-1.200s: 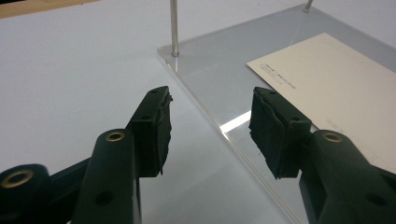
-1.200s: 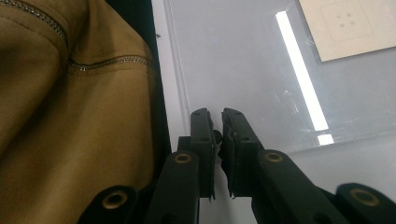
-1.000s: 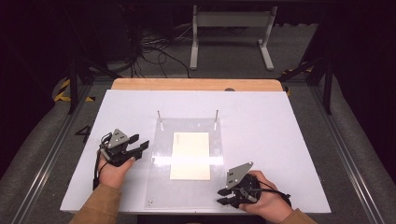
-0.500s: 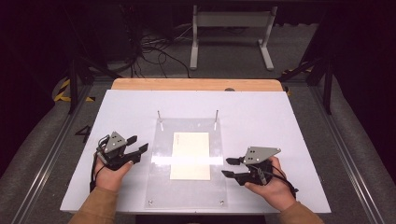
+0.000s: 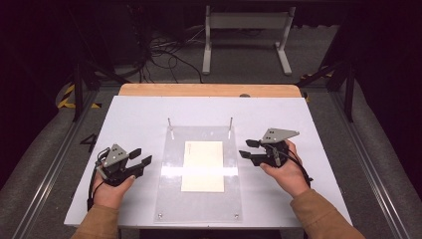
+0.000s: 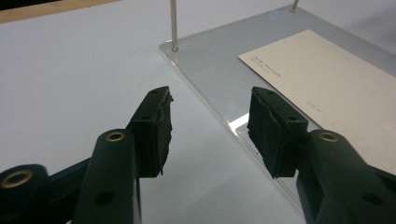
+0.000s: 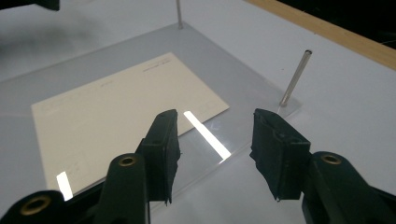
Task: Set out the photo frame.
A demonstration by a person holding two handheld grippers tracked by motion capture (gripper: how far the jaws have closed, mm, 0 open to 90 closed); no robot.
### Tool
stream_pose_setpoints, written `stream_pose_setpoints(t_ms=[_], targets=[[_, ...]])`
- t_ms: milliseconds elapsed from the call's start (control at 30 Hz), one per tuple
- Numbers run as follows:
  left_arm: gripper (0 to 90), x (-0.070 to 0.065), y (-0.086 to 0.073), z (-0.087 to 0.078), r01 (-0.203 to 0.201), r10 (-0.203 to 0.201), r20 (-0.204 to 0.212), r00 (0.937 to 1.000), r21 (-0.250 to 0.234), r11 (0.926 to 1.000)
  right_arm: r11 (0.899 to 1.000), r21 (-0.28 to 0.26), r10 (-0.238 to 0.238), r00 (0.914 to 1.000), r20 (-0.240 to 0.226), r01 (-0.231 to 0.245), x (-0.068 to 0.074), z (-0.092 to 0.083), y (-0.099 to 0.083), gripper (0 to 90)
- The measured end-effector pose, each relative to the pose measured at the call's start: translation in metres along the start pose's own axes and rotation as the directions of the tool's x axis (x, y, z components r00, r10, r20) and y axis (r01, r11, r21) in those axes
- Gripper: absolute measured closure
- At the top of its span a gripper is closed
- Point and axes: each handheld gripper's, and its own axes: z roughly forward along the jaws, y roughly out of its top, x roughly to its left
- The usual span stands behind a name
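A clear acrylic plate (image 5: 199, 204) lies mid-table with two thin metal pins (image 5: 169, 123) (image 5: 230, 123) at its far corners. A cream printed card (image 5: 203, 165) rests flat on it. My left gripper (image 5: 141, 156) sits just left of the plate, open. Its jaws have just been closing a little, with nothing between them. In the left gripper view the gripper (image 6: 210, 126) hovers at the plate's edge, near the card (image 6: 327, 79). My right gripper (image 5: 244, 149) points at the plate's right edge, open. Its jaws have just been opening and hold nothing. They (image 7: 212, 144) hover over that edge, close to a pin (image 7: 294, 77).
The white table (image 5: 124, 124) has a wooden strip (image 5: 209, 90) along its far edge. Beyond it on the dark floor stand a white metal frame (image 5: 244, 30) and loose cables (image 5: 164, 55). Metal rails run along both sides of the table.
My right hand has moved from the plate's front right corner farther along its right side and turned toward the plate. The left hand has stayed nearly still.
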Motion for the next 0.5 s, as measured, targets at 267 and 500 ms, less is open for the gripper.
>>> stream_pose_setpoints(t_ms=[267, 500], targets=[[51.8, -0.004, -0.01, -0.012, -0.061, 0.061, -0.018, 0.998, -0.021, 0.9979, 1.0, -0.027, 0.004, 0.9966, 0.082, -0.001, -0.022, 0.023, 0.019, 53.8], [48.6, -0.004, -0.016, -0.02, -0.082, 0.082, -0.018, 0.9965, -0.031, 0.9961, 1.0, -0.02, 0.017, 0.9949, 0.1, -0.015, -0.039, 0.045, 0.026, 60.7]])
